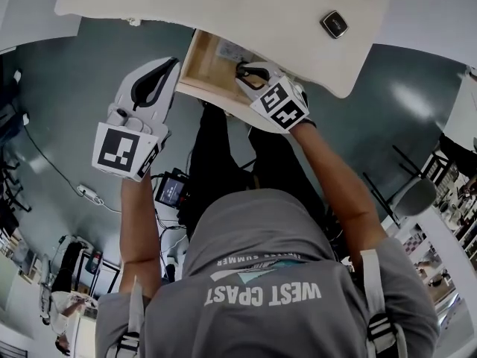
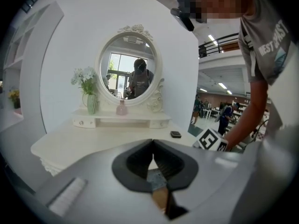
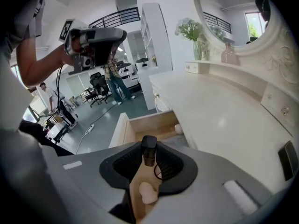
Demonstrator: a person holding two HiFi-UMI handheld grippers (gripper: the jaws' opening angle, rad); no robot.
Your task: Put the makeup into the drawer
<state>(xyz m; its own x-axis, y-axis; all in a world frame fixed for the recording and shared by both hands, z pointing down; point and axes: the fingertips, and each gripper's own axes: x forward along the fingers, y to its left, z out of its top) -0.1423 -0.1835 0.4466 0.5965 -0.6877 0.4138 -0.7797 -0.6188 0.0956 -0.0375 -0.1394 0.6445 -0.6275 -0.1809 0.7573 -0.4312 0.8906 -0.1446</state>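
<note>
Two tongs are in play. The right tongs (image 3: pixel 149 147) are clenched on one piece of makeup (image 3: pixel 148 154), a small dark-capped thing standing upright between the pads. They hang over the one open drawer (image 3: pixel 148 121) (wooden inside, with a single pale round item (image 3: pixel 178 129) lying at the end nearest the bench). The left tongs (image 2: pixel 152 146) are closed on nothing, tips together, and are held well to the left of the drawer.

On the white bench (image 1: pixel 246 13) lies one flat dark compact (image 1: pixel 335 24). At its back stand one oval mirror (image 2: pixel 130 64), one vase of white flowers (image 2: pixel 88 94) and one pink bottle (image 2: pixel 121 108).

The floor (image 1: pixel 89 110) is grey-green, with one white power strip (image 1: pixel 88 194) and its cable. Beyond are office chairs (image 3: pixel 96 85) and a tall white shelf unit (image 3: pixel 154 50).
</note>
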